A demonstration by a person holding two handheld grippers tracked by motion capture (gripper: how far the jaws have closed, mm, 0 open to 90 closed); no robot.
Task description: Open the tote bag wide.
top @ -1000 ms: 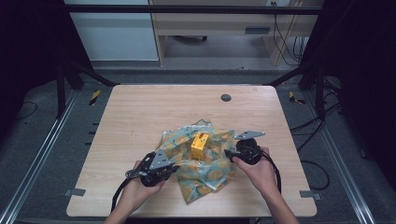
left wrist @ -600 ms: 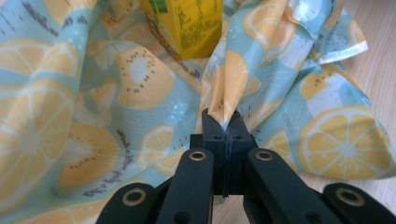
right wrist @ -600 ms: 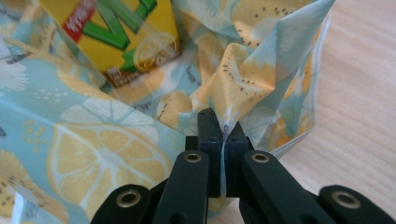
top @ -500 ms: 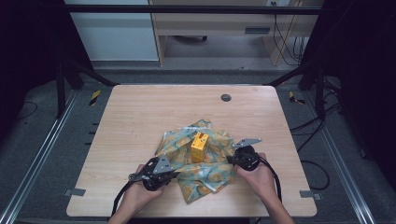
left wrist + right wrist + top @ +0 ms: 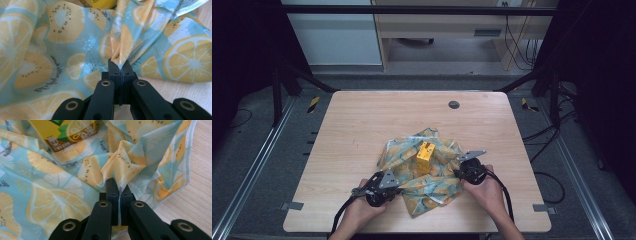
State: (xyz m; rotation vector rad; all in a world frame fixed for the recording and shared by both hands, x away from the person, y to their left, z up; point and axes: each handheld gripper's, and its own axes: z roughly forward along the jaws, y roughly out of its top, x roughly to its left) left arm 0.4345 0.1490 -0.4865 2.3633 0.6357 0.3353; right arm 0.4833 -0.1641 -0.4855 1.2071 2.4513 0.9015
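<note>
A fruit-print cloth (image 5: pixel 427 175) in pale blue and yellow lies crumpled on the wooden table (image 5: pixel 362 125). A yellow drink carton (image 5: pixel 425 155) stands upright at its middle. My left gripper (image 5: pixel 398 189) is at the cloth's near left edge, jaws shut on a pinched fold of the cloth (image 5: pixel 120 57). My right gripper (image 5: pixel 458 173) sits at the cloth's right side; its jaws have just closed on another fold of the cloth (image 5: pixel 122 173). The carton's lower face (image 5: pixel 65 132) shows beyond that fold in the right gripper view.
A small dark round disc (image 5: pixel 454 105) lies on the table near its far edge. A black frame (image 5: pixel 277 85) surrounds the table, with cables (image 5: pixel 542 135) on the floor at the right.
My right gripper dropped down to the cloth's right side and closed on a fold. The left gripper stayed at the near left edge of the cloth.
</note>
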